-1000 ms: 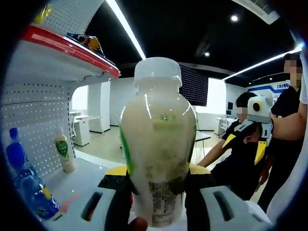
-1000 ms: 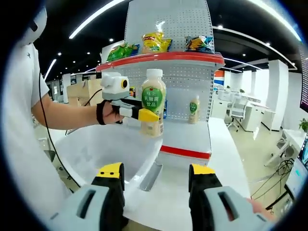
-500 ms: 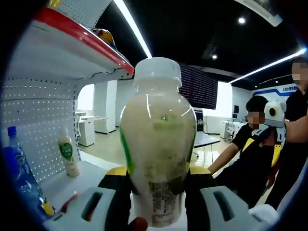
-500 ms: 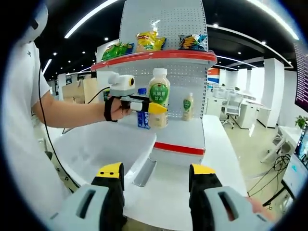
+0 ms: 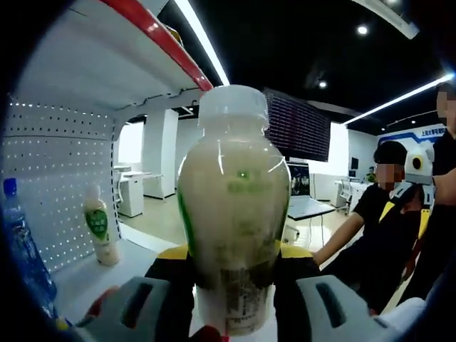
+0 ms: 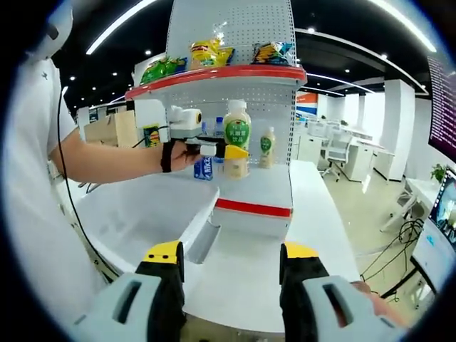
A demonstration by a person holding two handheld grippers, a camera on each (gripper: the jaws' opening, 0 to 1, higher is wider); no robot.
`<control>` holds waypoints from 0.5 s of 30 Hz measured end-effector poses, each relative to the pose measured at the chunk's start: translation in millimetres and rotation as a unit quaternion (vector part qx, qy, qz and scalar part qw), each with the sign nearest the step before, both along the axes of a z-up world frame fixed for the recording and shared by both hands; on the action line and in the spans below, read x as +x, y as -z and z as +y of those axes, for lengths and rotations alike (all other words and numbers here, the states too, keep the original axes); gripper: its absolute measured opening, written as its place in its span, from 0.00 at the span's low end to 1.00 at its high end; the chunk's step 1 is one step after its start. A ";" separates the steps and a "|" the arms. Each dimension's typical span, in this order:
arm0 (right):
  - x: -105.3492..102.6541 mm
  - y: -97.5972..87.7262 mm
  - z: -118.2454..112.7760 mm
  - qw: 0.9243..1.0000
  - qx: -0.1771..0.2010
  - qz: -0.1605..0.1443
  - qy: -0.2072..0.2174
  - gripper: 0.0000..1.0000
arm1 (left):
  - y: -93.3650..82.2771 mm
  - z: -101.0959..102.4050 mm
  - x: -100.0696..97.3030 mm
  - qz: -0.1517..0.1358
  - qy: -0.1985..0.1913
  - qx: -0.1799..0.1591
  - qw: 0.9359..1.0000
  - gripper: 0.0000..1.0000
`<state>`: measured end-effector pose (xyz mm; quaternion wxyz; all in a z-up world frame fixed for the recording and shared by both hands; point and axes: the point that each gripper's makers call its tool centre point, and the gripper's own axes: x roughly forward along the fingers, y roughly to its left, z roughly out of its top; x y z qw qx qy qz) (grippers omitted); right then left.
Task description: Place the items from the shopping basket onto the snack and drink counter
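A white pegboard shelf unit with red-edged shelves is seen in the right gripper view, standing at the far end of a white tabletop. Snack bags are lined up on its upper shelf. Beside the unit, nearer the person, a white shopping basket is set on the tabletop; its contents cannot be made out.

The person's forearm is stretched across the basket toward the lower shelf, and the left claw is clamped on a milky drink bottle with a white cap and green label — held upright just over the front of the lower shelf; whether its base touches the shelf cannot be told. In the left gripper view the same bottle is seen close up between the yellow-tipped jaws.

On the lower shelf a blue water bottle is seen just behind the held bottle, and a smaller pale bottle is stood farther back against the pegboard.

The right claw is held low over the tabletop — jaws apart, nothing between them.
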<state>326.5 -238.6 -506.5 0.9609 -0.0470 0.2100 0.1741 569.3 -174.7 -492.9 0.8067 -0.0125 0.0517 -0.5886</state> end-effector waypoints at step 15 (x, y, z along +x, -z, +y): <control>-8.9 18.5 -13.3 1.000 0.001 0.026 0.008 0.51 | 34.8 -16.7 43.3 0.037 -0.031 0.004 0.999 0.43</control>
